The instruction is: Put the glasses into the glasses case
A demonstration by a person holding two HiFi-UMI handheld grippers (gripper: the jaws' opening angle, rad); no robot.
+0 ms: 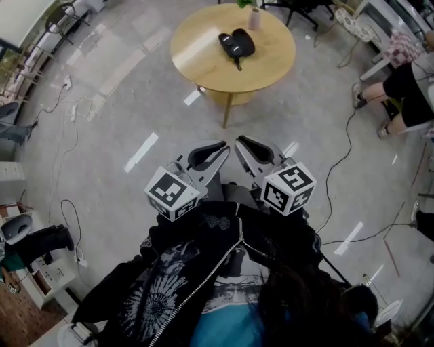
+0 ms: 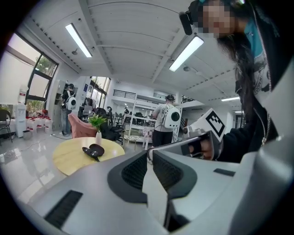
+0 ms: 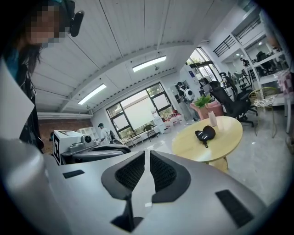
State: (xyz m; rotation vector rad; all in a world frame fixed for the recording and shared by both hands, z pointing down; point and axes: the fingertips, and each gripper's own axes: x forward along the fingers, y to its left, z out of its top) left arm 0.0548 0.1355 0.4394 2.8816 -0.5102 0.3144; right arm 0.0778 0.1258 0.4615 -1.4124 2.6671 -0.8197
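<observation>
A black glasses case (image 1: 237, 43) lies open on a round wooden table (image 1: 203, 61), well ahead of me across the floor. Dark glasses seem to lie at the case, but I cannot tell them apart from it. The case also shows small in the left gripper view (image 2: 93, 150) and the right gripper view (image 3: 205, 133). My left gripper (image 1: 220, 146) and right gripper (image 1: 241, 141) are held side by side in front of my chest, far short of the table. Both are shut with nothing between the pads (image 2: 138, 172) (image 3: 163, 172).
A small white vase with a green plant (image 1: 254, 17) stands at the table's far edge. Cables (image 1: 339, 156) run over the grey floor at right and left. A seated person (image 1: 407, 88) is at the right. Someone with a white backpack (image 2: 164, 124) stands beyond the table.
</observation>
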